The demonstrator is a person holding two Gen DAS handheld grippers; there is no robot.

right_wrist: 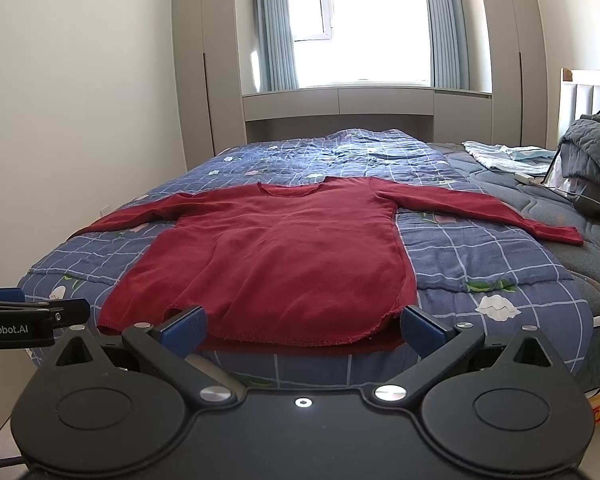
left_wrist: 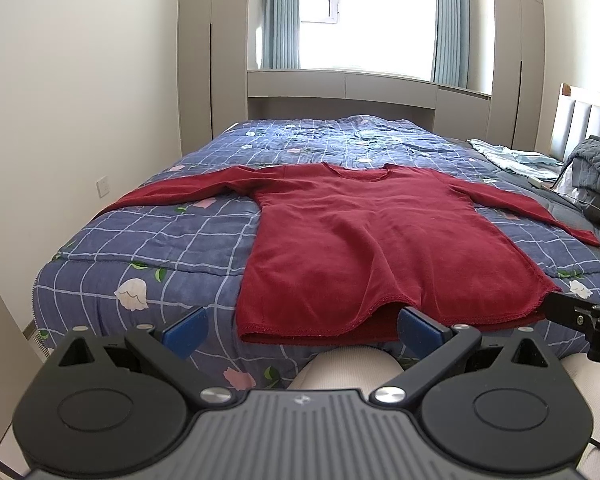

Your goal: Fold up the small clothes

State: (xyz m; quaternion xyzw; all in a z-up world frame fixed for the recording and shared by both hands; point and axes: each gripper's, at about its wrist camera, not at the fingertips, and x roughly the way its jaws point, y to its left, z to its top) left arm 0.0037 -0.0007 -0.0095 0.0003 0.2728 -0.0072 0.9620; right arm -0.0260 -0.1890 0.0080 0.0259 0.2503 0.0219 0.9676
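A dark red long-sleeved top [left_wrist: 364,240] lies flat on the bed, neck away from me, both sleeves spread out sideways. It also shows in the right wrist view [right_wrist: 276,256]. My left gripper [left_wrist: 300,330] is open and empty, just short of the hem's left part. My right gripper [right_wrist: 302,328] is open and empty, just short of the hem's right part. The right gripper's fingertip [left_wrist: 572,312] shows at the right edge of the left wrist view, and the left gripper's fingertip [right_wrist: 32,314] at the left edge of the right wrist view.
The bed carries a blue checked floral quilt [left_wrist: 160,240], also in the right wrist view [right_wrist: 480,248]. A grey blanket pile [right_wrist: 592,148] and light clothes [right_wrist: 504,156] lie at the right by the headboard. A wall is at left, cabinets and a window behind.
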